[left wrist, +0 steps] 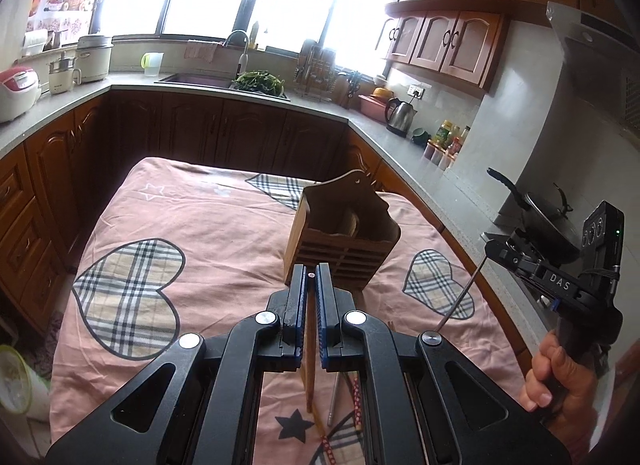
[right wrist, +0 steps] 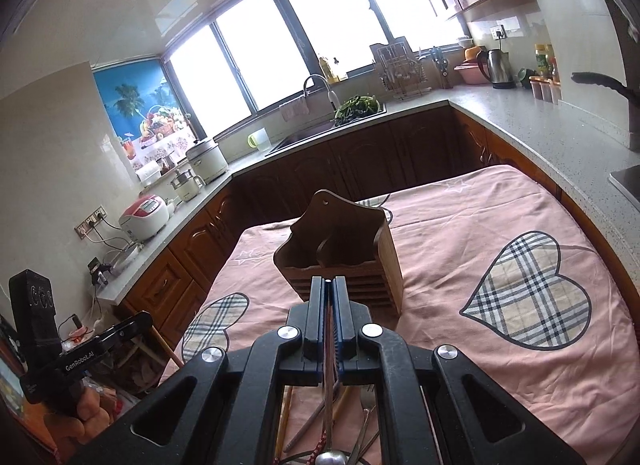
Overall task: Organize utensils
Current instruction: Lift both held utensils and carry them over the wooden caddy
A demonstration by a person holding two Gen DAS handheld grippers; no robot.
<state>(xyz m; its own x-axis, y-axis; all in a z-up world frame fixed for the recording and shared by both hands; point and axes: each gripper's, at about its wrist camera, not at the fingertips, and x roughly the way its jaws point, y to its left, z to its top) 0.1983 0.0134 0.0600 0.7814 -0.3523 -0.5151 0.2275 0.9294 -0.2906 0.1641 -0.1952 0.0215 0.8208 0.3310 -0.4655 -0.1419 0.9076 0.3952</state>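
Note:
A wooden utensil holder (left wrist: 340,241) with two compartments stands on the pink cloth; it also shows in the right wrist view (right wrist: 344,261). My left gripper (left wrist: 311,277) is shut on a wooden chopstick (left wrist: 310,349), held just in front of the holder. My right gripper (right wrist: 328,281) is shut on a metal spoon (right wrist: 329,405), its bowl hanging near the camera. In the left wrist view the right gripper (left wrist: 490,247) holds that thin metal handle (left wrist: 460,297) at the right. Loose chopsticks and a metal utensil (left wrist: 340,401) lie on the cloth below; forks and chopsticks (right wrist: 360,425) lie under the right gripper.
The table wears a pink cloth (left wrist: 208,217) with plaid hearts. Kitchen counters (left wrist: 420,149) wrap around it, with a sink (left wrist: 200,79), kettle (left wrist: 400,117) and rice cooker (left wrist: 16,91). A pan (left wrist: 548,213) sits on the stove at the right.

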